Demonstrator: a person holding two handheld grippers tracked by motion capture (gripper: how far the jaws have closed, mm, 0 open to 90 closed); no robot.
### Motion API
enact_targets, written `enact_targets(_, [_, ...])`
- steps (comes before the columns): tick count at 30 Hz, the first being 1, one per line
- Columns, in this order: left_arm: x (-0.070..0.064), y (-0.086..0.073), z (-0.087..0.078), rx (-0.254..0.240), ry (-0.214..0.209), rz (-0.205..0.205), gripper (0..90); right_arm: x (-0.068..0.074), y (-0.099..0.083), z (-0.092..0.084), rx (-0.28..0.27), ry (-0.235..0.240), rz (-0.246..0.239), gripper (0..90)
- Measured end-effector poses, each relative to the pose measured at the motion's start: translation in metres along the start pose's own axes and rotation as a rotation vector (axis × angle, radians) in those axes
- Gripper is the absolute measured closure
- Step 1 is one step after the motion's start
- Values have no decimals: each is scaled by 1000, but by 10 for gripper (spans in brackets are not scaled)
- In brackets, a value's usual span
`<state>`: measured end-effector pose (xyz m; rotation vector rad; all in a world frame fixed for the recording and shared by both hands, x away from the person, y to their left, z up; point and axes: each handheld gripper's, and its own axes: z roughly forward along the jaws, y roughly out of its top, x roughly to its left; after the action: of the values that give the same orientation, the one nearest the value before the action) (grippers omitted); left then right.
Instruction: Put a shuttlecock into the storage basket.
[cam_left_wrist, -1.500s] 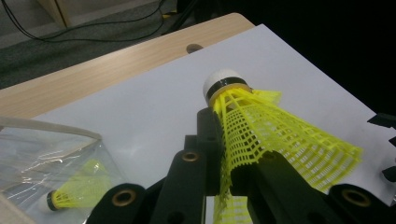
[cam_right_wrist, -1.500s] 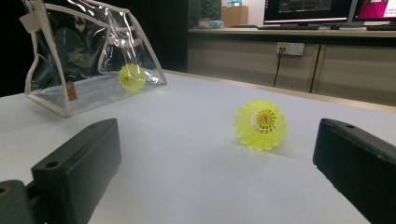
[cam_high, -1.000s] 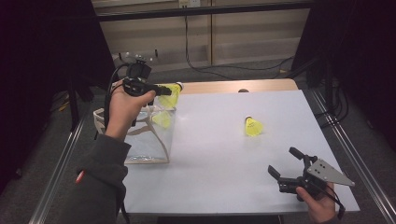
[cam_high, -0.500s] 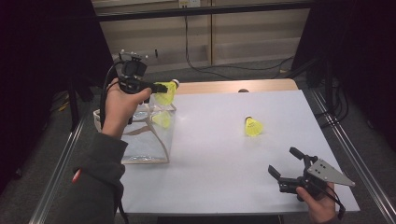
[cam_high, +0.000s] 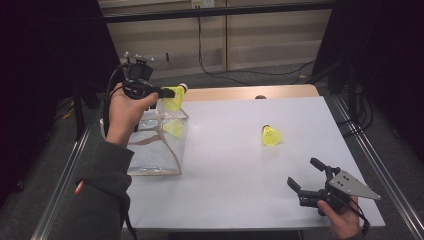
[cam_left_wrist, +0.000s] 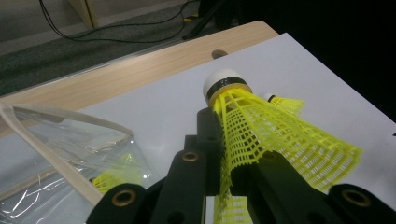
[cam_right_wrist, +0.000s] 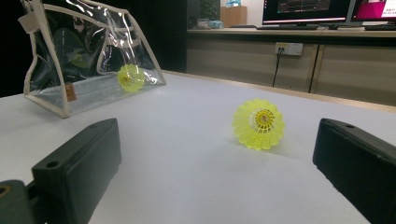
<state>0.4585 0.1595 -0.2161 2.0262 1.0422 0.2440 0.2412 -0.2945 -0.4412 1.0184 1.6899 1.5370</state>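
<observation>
While left claw (cam_left_wrist: 229, 172) pinches a yellow shuttlecock (cam_left_wrist: 261, 135) above clear bag (cam_high: 155, 145), right claw (cam_high: 306, 175) spread wide

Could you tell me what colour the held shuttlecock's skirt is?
Bright yellow mesh on the shuttlecock, clearest in the left gripper view.

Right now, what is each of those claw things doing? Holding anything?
Left gripper: closed on a yellow shuttlecock, held above the clear bag.
Right gripper: open, holding nothing, low over the table.
</observation>
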Motion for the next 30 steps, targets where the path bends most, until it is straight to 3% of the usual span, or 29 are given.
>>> enact_targets(30, [18, -4, -11, -5, 50, -28, 873, 0, 0, 0, -2, -1, 0, 12])
